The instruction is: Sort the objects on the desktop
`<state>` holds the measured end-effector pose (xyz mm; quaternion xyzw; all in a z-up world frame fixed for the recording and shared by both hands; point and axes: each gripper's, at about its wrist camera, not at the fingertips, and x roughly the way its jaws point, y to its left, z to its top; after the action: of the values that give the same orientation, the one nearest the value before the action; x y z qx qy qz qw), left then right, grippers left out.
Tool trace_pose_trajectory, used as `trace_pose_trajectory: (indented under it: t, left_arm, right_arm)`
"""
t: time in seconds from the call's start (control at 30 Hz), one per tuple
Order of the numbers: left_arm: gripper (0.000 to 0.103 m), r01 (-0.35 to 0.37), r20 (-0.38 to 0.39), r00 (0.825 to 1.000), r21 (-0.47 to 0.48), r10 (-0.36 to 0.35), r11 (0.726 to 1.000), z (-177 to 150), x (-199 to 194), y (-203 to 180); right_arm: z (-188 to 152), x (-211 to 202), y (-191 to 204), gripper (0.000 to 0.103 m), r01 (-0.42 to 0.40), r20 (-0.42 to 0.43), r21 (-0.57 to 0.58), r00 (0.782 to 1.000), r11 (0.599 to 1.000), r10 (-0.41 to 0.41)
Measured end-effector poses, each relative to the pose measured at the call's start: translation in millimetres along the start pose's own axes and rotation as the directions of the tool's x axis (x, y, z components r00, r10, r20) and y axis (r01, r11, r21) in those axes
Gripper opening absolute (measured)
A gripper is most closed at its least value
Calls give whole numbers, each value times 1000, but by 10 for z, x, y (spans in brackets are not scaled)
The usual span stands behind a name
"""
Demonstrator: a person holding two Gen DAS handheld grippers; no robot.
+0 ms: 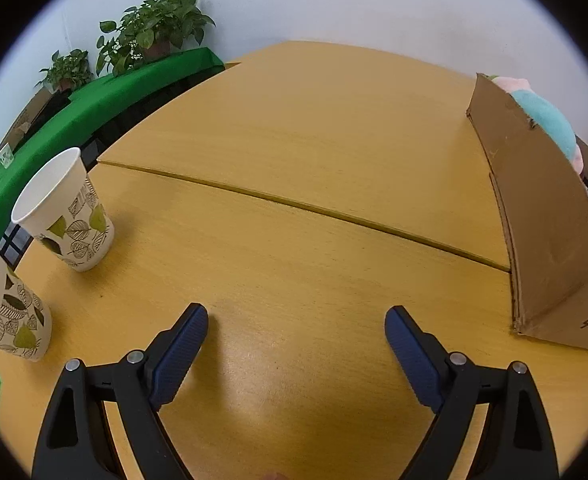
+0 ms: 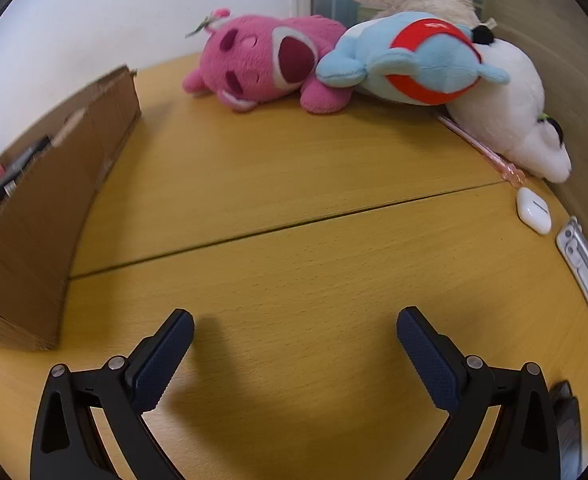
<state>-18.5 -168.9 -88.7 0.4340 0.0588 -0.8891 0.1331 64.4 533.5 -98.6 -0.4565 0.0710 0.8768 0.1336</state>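
Already your cardboard box (image 1: 549, 220) holds some toys, yet with both the left claw (image 1: 296, 326) and right claw (image 2: 295, 328) spread empty, the pink plush (image 2: 262, 64), blue plush (image 2: 409, 60) and paper cups (image 1: 68, 212) wait on the tabletop (image 2: 294, 200).

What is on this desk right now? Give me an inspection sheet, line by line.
Surface: wooden desk, a seam across it.
Job's things: two leaf-print paper cups upright at left; pink plush, blue plush, white plush lying along the far edge; cardboard box already holding toys.
Clutter: white earbud case, pink pen, silver clip-like item.
Grippers: left gripper and right gripper both open, empty, above bare desk.
Cables: nothing seen.
Surroundings: potted plants on a green-covered bench; white wall.
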Motion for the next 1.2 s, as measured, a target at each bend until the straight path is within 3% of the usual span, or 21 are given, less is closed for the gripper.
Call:
trace_pose_trajectory:
  t: [0.13,0.3,0.4,0.53,0.73,1.2]
  left_arm:
    - [103,9,-19,1000,28,-8,1000,84,107,-64]
    - [103,55,-28,998,57,-54,997,176,200,-89]
    - [103,73,-35,997,74,-70,995,261,222,-56]
    - [103,55,-37,998,51,-53,997,287,224,-18]
    - [103,0,-39,999,-19,-1,1000,345,262,33]
    - [103,4,-37,999,-19,-5,1000,333,267,48]
  right_arm:
    - [18,15,-4,103,-6,5,-6,1000,1000,6]
    - [131,86,-110,103,-35,-1,-50,999,998,35]
    - [167,108,-285,103,-8,-1,-18,1000,1000,8]
    - [198,119,-481,103,23,-1,25,1000,999,-23]
    - [255,148,-452,103,23,-4,22,1000,999,-23]
    - [182,166,-513,103,29,4,49,1000,998,-29]
